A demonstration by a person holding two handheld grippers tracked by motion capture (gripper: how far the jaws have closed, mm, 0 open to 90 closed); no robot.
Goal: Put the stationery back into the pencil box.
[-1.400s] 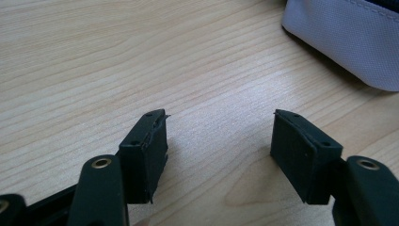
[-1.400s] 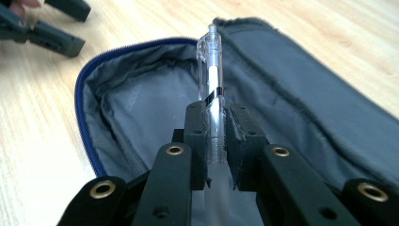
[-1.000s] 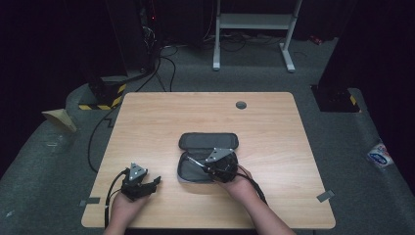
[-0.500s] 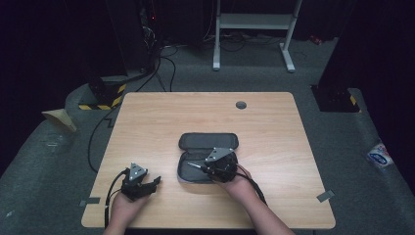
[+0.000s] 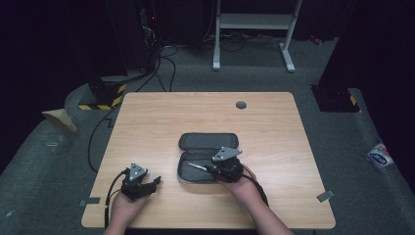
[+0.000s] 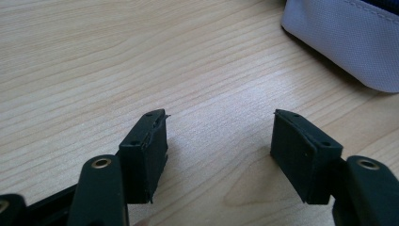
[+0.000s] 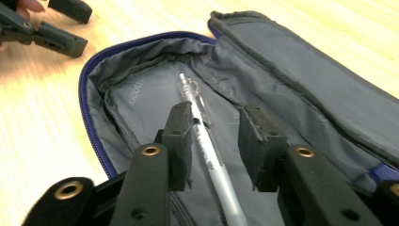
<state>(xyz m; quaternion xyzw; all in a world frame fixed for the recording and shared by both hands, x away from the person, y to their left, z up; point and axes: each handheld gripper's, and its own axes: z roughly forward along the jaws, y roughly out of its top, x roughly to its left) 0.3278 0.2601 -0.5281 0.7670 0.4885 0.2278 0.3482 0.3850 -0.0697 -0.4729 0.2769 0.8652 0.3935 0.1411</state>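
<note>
An open grey pencil case [image 5: 208, 142] with a blue zip lies in the middle of the table. A clear pen [image 7: 207, 136] lies inside on the lining and appears in the high view as a thin pen [image 5: 195, 166]. My right gripper [image 7: 216, 113] hovers low over the case [image 7: 301, 89]. Its jaws have just been opening and now stand apart, with the pen between them, resting in the case beside the left pad. My left gripper [image 6: 219, 127] rests open on the bare wood, left of the case [image 6: 348, 42]. From above, the right gripper [image 5: 209, 168] is over the case and the left gripper [image 5: 155, 182] is near the front edge.
The wooden table [image 5: 274, 127] has a round cable hole [image 5: 241, 105] at the back. In the right gripper view the left gripper [image 7: 56, 23] lies beyond the case's left end. Cables, a black-and-yellow striped block [image 5: 100, 98] and a white stand [image 5: 254, 29] are on the floor behind.
Both hands stay where they were. The right gripper's jaws look a little wider over the case, though the high view is too small to be sure.
</note>
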